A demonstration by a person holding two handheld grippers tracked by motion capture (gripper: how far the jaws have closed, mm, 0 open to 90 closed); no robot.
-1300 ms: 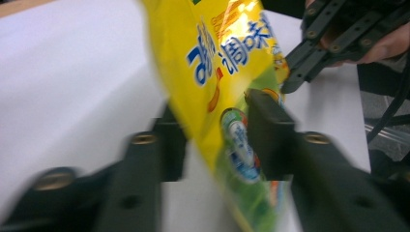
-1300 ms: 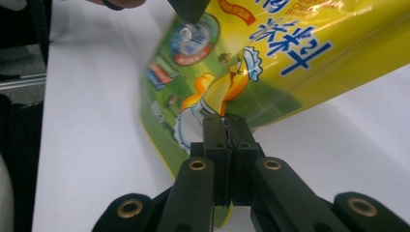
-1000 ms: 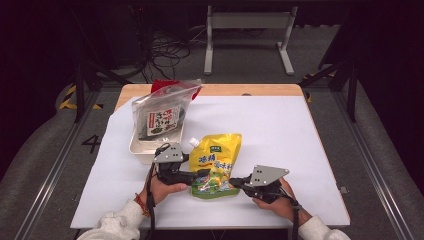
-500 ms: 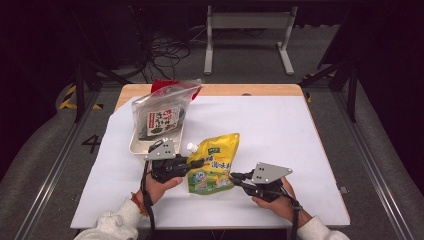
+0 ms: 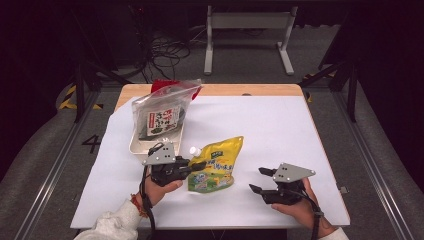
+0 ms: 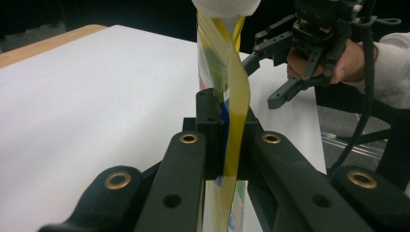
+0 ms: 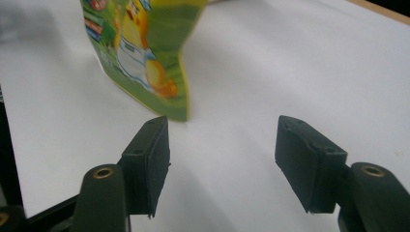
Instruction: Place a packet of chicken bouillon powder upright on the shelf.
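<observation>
Dark room all round, cables [image 5: 167, 47] on the grey floor beyond a white-covered worktop [image 5: 280, 125] with a wooden far edge. Near the far left corner, a white tray [image 5: 137, 146] carrying a clear bag of dark contents [image 5: 161, 116], propped up and leaning, something red just behind it. Just beside the tray's near end, left claw [image 5: 197, 165] held in the person's left hand [image 5: 162, 187], pressed together on the left edge of a yellow spouted pouch [image 5: 215, 162]; in the left gripper view, thin yellow film [image 6: 237, 111] pinched between the two black jaws, white cap at the top. Pouch near the middle of the worktop toward the near side, partly raised, lower right corner down on the white cover, white spout cap [image 5: 194, 151] pointing toward the tray. Right claw [image 5: 262, 180] in the right hand [image 5: 300, 207], well to the right of the pouch, jaws spread wide and gripping nothing; in the right gripper view, pouch corner [image 7: 145, 58] ahead and left of the open jaws, apart from both pads. Tray and bag crowding the left claw's far side. Broad bare white cover to the right and far side; near edge close under both hands; a white metal frame [image 5: 245, 30] standing on the floor past the far edge.
</observation>
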